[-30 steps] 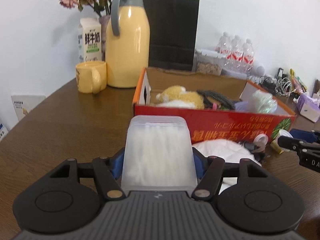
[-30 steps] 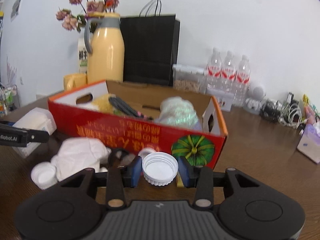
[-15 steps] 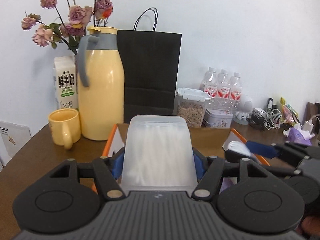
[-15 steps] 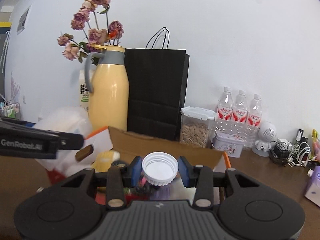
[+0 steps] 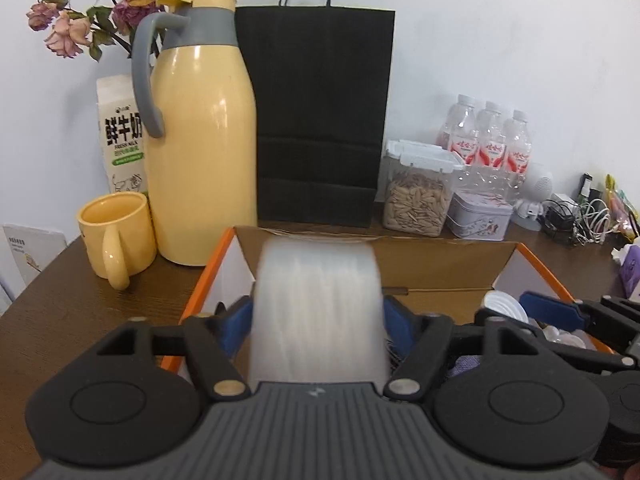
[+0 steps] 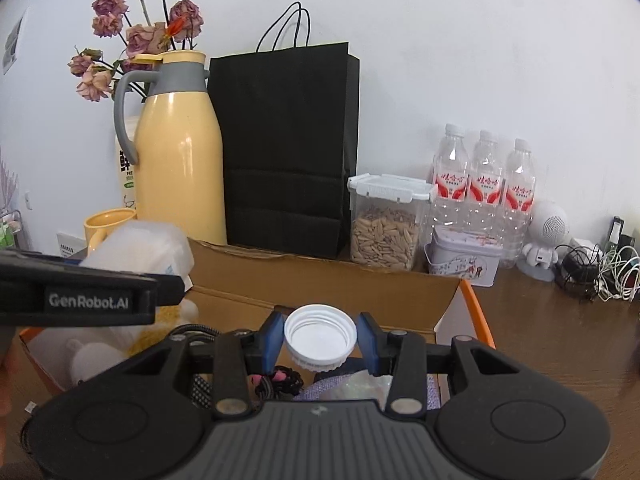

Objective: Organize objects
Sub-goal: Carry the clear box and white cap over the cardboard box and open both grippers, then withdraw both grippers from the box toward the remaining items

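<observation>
Item: dark brown wood table, set against a plain white wall. From my left I list: dried pink roses, a milk carton, a yellow mug, a yellow thermos jug, a black paper bag, a clear seed container, three water bottles, a printed tin, then tangled cables.

Item: orange-edged cardboard box, open, in front of these.

Item: my left gripper, over the box's left end. Its jaws are opening around a translucent plastic container; the container looks blurred, so I cannot say whether the pads touch it.

Item: my right gripper, over the box's right half, jaws closed partway on a white bottle cap, hollow side facing the camera.
</observation>
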Tool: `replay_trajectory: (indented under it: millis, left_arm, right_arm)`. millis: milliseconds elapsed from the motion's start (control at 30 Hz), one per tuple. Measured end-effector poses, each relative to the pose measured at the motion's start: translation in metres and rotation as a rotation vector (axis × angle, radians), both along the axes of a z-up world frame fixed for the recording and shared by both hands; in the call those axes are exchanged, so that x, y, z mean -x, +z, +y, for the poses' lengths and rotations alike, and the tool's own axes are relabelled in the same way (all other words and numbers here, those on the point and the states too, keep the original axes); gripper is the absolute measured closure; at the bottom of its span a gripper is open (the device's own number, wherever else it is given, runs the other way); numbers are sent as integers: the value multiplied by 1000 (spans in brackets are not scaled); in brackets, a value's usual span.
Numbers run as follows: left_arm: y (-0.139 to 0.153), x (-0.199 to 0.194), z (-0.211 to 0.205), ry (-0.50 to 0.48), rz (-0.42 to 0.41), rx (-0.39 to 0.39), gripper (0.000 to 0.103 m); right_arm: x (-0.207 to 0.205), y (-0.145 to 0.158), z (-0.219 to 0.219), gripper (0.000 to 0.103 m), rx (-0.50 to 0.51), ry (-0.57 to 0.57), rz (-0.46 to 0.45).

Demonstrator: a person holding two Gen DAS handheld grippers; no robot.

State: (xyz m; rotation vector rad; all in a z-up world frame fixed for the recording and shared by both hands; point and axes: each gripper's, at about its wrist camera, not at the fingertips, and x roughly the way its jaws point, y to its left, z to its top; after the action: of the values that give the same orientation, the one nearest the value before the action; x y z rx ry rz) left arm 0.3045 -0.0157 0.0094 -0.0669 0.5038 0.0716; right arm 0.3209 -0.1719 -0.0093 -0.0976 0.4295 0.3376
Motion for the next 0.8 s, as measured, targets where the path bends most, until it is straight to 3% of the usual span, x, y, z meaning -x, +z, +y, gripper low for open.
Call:
replay_trajectory:
  millis: [67, 100, 133, 200, 267, 367, 800]
  left_arm:
    - [4, 4, 0, 7, -32, -7, 6]
    - [6, 6, 1, 12, -44, -7, 0]
    - [9, 8, 1, 21, -56, -7, 0]
    - [11, 9, 1, 36, -64, -12, 0]
    - [11, 9, 1, 44, -58, -15, 0]
    - [11, 8, 0, 44, -46, -22, 0]
    - [31, 37, -5, 17, -106, -19, 0]
  right_arm:
    - [1, -1, -1, 62, 1, -2, 8]
    - [1, -1, -1, 54, 2, -5, 11]
    - [2, -1, -2, 49, 1, -10, 11]
    - [4, 1, -4, 28, -6, -15, 5]
    - [5, 2, -6, 12, -9, -21, 4]
    - [7, 4, -8, 1, -22, -23, 5]
    - [36, 26, -23, 0, -38, -35, -35]
